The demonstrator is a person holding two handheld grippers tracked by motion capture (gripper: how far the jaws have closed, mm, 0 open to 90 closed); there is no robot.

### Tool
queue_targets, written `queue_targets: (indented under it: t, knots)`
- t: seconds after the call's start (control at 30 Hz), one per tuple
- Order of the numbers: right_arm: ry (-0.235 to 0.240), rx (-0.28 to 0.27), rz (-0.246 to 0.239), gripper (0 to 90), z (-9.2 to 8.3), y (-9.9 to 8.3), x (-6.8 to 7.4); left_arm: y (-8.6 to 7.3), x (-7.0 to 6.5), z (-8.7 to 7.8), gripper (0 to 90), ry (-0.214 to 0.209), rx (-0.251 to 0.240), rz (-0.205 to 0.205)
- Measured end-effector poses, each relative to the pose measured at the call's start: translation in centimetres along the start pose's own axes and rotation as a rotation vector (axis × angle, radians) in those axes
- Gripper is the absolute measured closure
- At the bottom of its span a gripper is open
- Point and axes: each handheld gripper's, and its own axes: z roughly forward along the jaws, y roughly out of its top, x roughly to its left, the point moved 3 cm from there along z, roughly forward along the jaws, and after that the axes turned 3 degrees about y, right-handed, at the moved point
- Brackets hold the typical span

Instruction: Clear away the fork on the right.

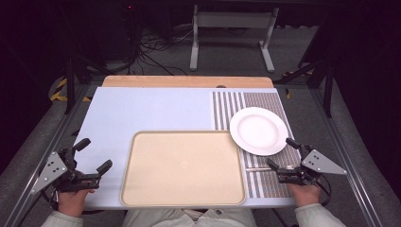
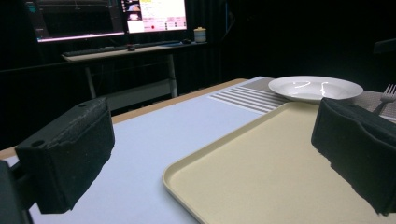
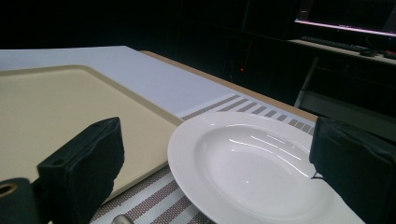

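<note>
Both hands hover low; the right gripper (image 1: 279,153), jaws wide, should approach the plate (image 1: 258,130) at its 11 o'clock squarely, while the left gripper (image 1: 93,154), also wide, waits beside the tray (image 1: 142,189).

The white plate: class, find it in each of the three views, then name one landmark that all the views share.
High view: the white plate lies right of centre on the striped mat, its edge at the tray's far right corner.
Left gripper view: the plate sits upper right, beyond the tray.
Right gripper view: the plate is at lower centre-right.
Shared landmark: the beige tray.
</note>
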Motion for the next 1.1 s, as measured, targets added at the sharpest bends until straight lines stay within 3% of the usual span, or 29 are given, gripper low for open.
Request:
queue_targets:
  t: [0.83,1.1]
  knots:
    - [0.012,-0.006,-0.013,3.9,-0.06,0.35,0.10,0.06,-0.02,-0.20,0.2,0.003,-0.003,0.002]
    - [0.028,0.022,-0.025,4.8,-0.10,0.97,-0.28,0.04,-0.02,-0.17,0.2,0.002,0.001,0.000]
